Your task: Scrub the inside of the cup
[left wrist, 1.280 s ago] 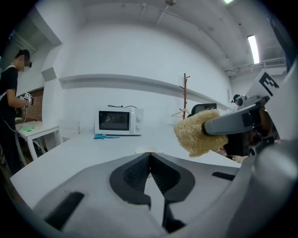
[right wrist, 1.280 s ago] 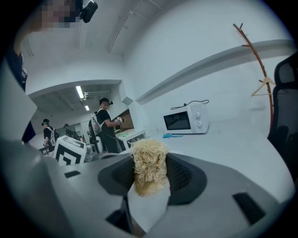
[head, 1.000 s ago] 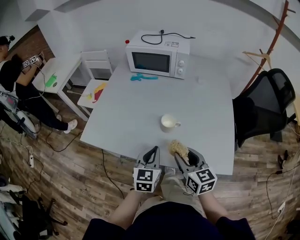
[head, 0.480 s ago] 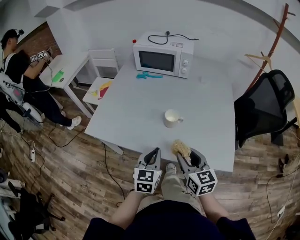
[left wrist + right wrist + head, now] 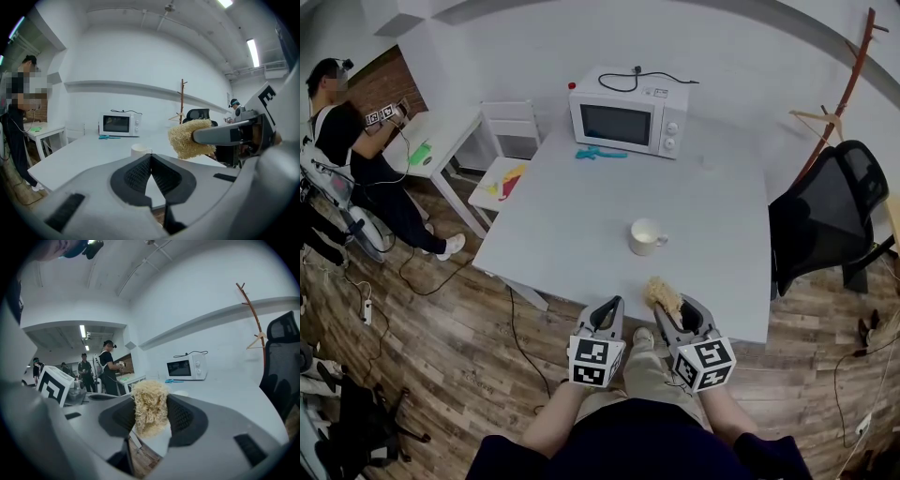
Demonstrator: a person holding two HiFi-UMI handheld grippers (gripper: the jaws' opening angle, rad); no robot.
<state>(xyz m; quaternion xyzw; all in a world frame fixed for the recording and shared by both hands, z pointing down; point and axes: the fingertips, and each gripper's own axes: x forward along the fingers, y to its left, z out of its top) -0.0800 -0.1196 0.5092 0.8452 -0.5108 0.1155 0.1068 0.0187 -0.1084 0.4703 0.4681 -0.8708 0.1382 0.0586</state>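
A white cup (image 5: pixel 645 235) with its handle to the right stands upright on the grey table (image 5: pixel 581 216), seen small in the left gripper view (image 5: pixel 140 150). My right gripper (image 5: pixel 668 308) is shut on a tan loofah scrubber (image 5: pixel 662 294) at the table's near edge; the scrubber (image 5: pixel 149 408) fills the gap between its jaws. My left gripper (image 5: pixel 608 307) is shut and holds nothing, just left of the right one, short of the table edge. Both are well in front of the cup.
A white microwave (image 5: pixel 629 111) and a teal tool (image 5: pixel 600 153) sit at the table's far end. A black office chair (image 5: pixel 827 216) stands to the right, a white chair (image 5: pixel 508 141) and a side desk with a person (image 5: pixel 337 122) to the left.
The head view has shifted slightly, so the table and cup sit a little further right in the frame. Both grippers hold their places, the scrubber still gripped.
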